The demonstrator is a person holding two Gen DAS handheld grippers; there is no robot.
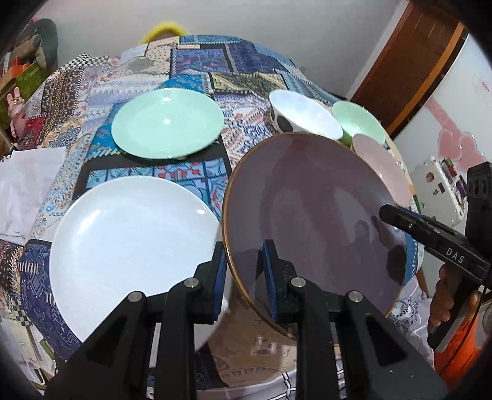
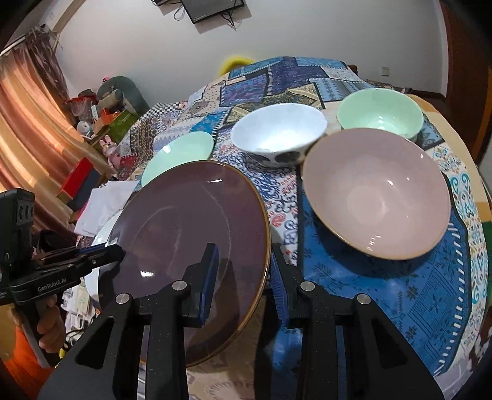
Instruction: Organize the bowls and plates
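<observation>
While both hands angle downward over the patterned tablecloth [image 2: 399, 292], the left gripper [image 1: 244, 267] and right gripper [image 2: 243, 274] each pinch opposite rims of the purple plate [image 1: 310, 212], held tilted above the table beside the white plate [image 1: 129, 240].

We note a pale, bare wall [image 2: 153, 55] at 12 o'clock, a dark screen [image 2: 212, 9] with trailing cables mounted high on it. At 9 o'clock hangs an orange-brown curtain [image 2: 27, 129], sunlit. Clutter of boxes and soft toys [image 2: 104, 107] sits at 10 o'clock. Patchwork cloth covers the tabletop [image 2: 292, 80]. Brown wooden door [image 1: 409, 61] at 2 o'clock in the left wrist view.
</observation>
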